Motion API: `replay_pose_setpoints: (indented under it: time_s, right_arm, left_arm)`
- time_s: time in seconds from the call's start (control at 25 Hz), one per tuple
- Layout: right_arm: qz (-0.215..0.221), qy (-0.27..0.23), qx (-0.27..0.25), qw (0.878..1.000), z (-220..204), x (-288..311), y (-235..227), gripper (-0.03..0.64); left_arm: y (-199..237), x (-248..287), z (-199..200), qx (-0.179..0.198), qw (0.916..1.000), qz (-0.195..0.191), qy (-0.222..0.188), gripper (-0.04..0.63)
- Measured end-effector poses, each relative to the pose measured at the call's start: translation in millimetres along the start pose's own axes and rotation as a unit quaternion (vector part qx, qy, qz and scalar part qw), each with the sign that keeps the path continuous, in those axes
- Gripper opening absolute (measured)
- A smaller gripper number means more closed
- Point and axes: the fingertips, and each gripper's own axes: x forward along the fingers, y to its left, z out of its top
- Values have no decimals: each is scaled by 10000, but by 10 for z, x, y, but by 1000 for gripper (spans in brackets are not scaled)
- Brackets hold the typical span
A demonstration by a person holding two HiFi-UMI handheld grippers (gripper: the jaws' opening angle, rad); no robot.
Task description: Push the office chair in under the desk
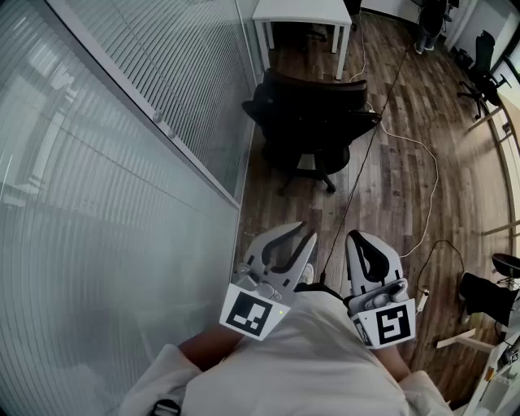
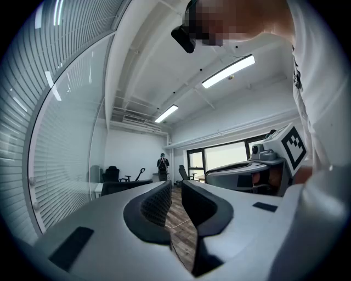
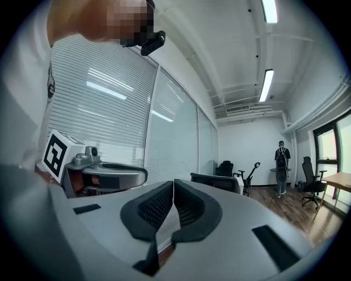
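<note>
Grey-white, the left gripper (image 1: 304,240) had its jaws almost together, a thin slit between them and nothing in it. The right gripper (image 1: 356,240), just beside it, was closed and empty. Each bore a cube with a black-and-white square marker. Well ahead on the wooden floor (image 1: 398,191) stood the black office chair (image 1: 317,114), beside the glass wall (image 1: 122,162) and short of the white desk (image 1: 301,11).

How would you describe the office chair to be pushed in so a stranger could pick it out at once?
Follow the glass wall with blinds to the white desk at its far end. The black office chair stands on the wood floor just short of that desk. Unlike the other chair across the room, it is beside the glass.
</note>
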Motion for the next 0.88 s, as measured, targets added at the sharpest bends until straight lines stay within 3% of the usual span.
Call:
replay_pose_setpoints:
  time_s: [0.88]
  right_arm:
    - [291,-55,151,9994,-87,193,-597,35]
  left_arm:
    - [53,615,-47,213,9991,225,284,78]
